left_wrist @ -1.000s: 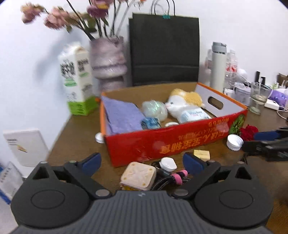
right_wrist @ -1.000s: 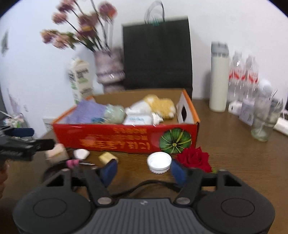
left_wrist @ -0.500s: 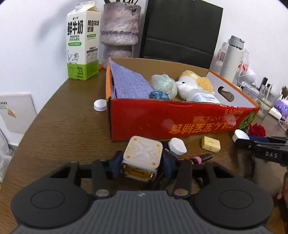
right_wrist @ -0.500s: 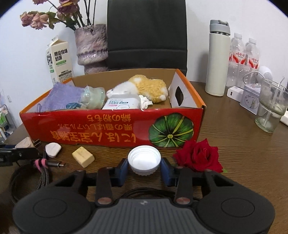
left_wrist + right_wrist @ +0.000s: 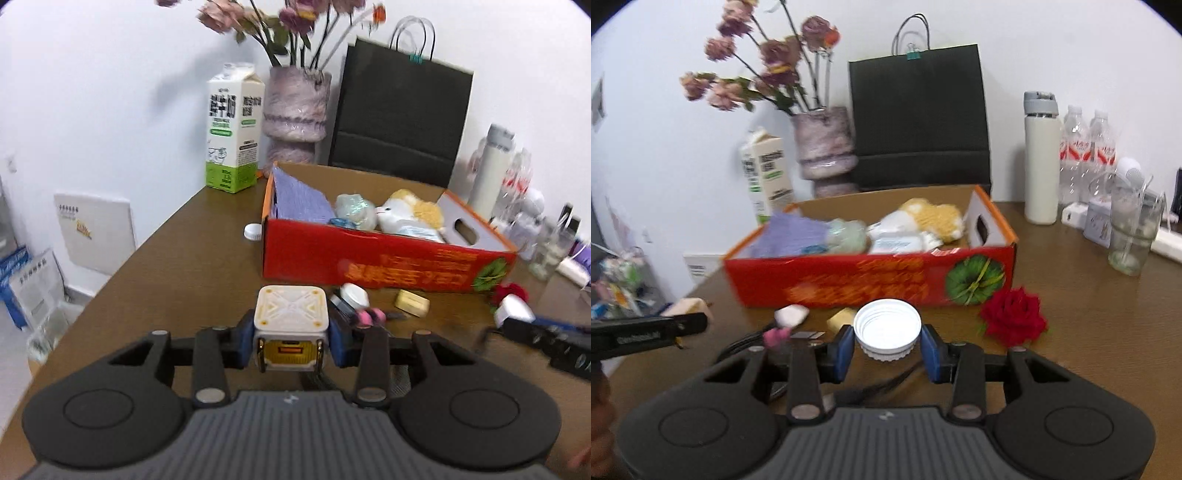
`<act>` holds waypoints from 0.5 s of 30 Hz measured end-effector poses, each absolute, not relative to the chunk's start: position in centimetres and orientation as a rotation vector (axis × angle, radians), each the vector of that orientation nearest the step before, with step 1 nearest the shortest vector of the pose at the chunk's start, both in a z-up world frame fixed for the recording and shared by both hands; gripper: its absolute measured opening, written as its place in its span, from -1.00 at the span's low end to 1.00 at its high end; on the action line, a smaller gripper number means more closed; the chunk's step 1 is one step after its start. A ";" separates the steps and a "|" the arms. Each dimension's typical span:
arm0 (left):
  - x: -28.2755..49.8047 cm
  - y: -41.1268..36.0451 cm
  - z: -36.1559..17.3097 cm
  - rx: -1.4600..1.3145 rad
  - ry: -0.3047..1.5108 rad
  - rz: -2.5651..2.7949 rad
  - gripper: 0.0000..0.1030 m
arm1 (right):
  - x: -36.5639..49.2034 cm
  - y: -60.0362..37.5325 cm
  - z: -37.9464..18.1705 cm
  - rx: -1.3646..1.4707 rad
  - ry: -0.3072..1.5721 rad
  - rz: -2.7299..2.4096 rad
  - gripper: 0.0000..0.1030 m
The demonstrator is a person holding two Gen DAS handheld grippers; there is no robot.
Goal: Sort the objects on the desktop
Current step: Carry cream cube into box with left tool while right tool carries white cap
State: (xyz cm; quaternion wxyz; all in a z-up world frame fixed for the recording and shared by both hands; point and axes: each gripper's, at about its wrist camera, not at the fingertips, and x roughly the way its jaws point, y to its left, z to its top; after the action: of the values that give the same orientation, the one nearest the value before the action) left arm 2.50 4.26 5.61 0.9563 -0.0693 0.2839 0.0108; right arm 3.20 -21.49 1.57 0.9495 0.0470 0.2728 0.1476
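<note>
My left gripper (image 5: 291, 338) holds a cream-and-yellow cube (image 5: 291, 317) lifted off the brown table; its jaws are still closing and the blue pads press on the cube's sides. My right gripper (image 5: 887, 349) is shut on a white bottle cap (image 5: 887, 326) held above the table. Behind both stands the red cardboard box (image 5: 369, 258) (image 5: 849, 280), holding a purple cloth, a plush toy and a wipes pack. A white oval piece (image 5: 354, 293), a yellow block (image 5: 412, 302), a pink-banded cable (image 5: 365, 315) and a red rose (image 5: 1012, 317) lie in front of the box.
A milk carton (image 5: 234, 136), a vase of flowers (image 5: 295, 110) and a black paper bag (image 5: 399, 122) stand behind the box. A white flask (image 5: 1039, 158), water bottles and a glass (image 5: 1130, 236) crowd the right. Another white cap (image 5: 252, 232) lies left of the box.
Both grippers went from open to shut, the left on the cube and the right on the white cap. Both have since drawn back and lifted their objects off the table.
</note>
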 end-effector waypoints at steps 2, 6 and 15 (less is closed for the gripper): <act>0.0 3.4 5.7 -0.139 0.568 0.011 -0.23 | 1.2 -21.4 1.5 0.106 0.556 0.325 -0.27; -3.7 1.4 5.2 -0.097 0.587 -0.003 -0.23 | -2.7 -20.8 0.7 0.081 0.582 0.365 -0.27; -8.1 -0.6 6.5 -0.088 0.509 -0.035 -0.23 | -7.1 -22.0 1.2 0.014 0.555 0.327 -0.27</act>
State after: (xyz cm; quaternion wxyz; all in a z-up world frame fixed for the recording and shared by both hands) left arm -8.13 -0.61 6.49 0.9666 -0.0433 0.2518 -0.0172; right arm -7.06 -21.99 1.23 0.9486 0.0069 0.2725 0.1606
